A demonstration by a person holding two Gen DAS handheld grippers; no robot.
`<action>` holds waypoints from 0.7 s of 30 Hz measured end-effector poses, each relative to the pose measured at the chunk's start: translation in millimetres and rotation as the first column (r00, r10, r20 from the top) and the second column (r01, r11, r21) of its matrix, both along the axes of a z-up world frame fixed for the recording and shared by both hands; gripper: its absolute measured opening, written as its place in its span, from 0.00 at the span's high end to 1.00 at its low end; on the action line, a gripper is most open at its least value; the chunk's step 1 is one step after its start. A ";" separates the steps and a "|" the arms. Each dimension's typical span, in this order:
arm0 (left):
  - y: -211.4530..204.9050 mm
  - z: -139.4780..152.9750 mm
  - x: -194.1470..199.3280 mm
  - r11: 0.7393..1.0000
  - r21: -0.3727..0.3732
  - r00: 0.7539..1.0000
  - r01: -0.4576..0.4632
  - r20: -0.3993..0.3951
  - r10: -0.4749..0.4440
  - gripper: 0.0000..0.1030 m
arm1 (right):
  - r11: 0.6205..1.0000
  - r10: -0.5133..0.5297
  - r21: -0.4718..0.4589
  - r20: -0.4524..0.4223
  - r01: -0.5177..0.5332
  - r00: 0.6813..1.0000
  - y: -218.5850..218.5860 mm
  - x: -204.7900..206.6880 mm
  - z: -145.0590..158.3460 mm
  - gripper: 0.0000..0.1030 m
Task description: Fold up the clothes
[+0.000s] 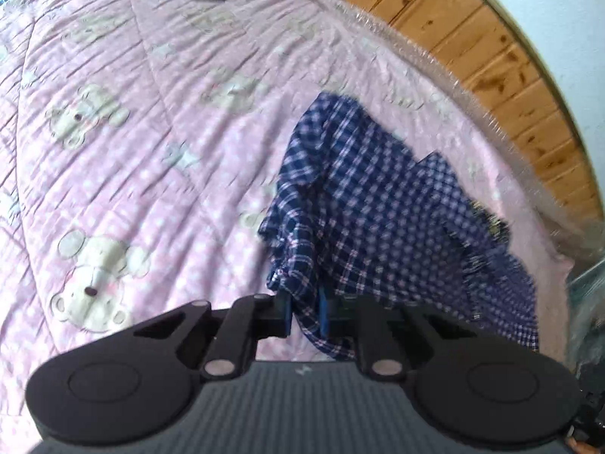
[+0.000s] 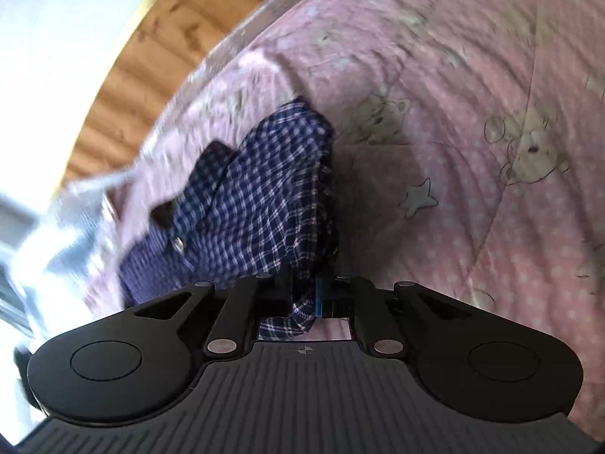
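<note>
A wood-plank floor [image 1: 503,60] runs along the far edge of a bed covered by a pink quilt [image 1: 151,151] printed with white teddy bears and stars. A strip of clear plastic wrapping [image 1: 446,75] lines the edge of the bed beside the floor. On the quilt near that edge, a navy and white plaid shirt [image 1: 378,204] is partly lifted, its cloth bunched and draping down to the bedding; much of it is blurred. The left tongs [image 1: 305,312] are clenched on a fold of the plaid shirt, the cloth pinched between blue pads. The right tongs [image 2: 304,299] likewise grip a gathered edge of the same shirt [image 2: 257,196], which hangs from them toward the quilt [image 2: 472,227].
</note>
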State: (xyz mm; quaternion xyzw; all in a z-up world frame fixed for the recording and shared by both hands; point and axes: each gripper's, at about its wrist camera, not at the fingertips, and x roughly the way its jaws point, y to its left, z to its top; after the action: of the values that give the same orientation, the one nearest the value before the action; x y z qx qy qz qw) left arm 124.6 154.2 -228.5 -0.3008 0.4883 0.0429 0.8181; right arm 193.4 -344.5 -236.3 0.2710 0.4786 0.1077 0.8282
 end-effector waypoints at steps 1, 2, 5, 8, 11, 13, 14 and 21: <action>0.0 -2.7 0.1 1.000 0.002 1.000 -0.002 0.005 0.002 0.86 | 0.999 0.024 -0.043 -0.004 -0.024 1.000 3.7 4.2 -6.1 0.93; 0.0 -3.5 3.2 1.000 0.005 1.000 -0.002 0.007 0.002 0.86 | 0.998 0.033 -0.061 -0.006 -0.033 0.999 4.9 7.0 -10.5 0.92; -2.4 -3.3 1.5 1.000 0.020 1.000 0.003 0.002 -0.003 0.80 | 0.997 0.016 -0.074 -0.006 -0.016 1.000 0.2 7.7 -8.6 0.89; 6.4 0.2 -14.0 1.000 0.026 1.000 -0.003 -0.009 0.003 0.63 | 0.991 -0.029 -0.134 0.000 0.029 1.000 -13.1 -2.1 4.6 0.75; 10.5 7.9 -23.9 0.998 0.054 1.000 0.012 0.005 -0.012 0.52 | 0.973 -0.072 -0.216 0.037 0.079 0.997 -28.9 -14.5 23.8 0.90; 11.8 16.4 -29.9 0.997 0.080 0.999 0.014 0.033 -0.016 0.53 | 0.979 -0.049 -0.194 0.067 0.061 0.997 -35.3 -19.1 33.4 0.89; 12.1 23.0 -31.6 0.996 0.088 0.998 0.012 0.064 -0.018 0.53 | 0.980 -0.027 -0.197 0.074 0.041 0.997 -34.4 -19.6 34.3 0.89; -1.8 20.5 -6.0 0.966 0.240 0.995 0.101 -0.028 -0.097 0.53 | 0.934 0.209 -0.308 0.053 -0.183 0.976 0.2 -9.9 11.8 0.88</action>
State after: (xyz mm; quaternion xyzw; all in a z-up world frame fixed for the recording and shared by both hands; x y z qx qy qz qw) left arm 118.6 152.4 -207.9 -0.1741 0.5006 0.0635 0.8456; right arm 183.6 -344.3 -224.5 0.0877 0.4782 0.1270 0.8646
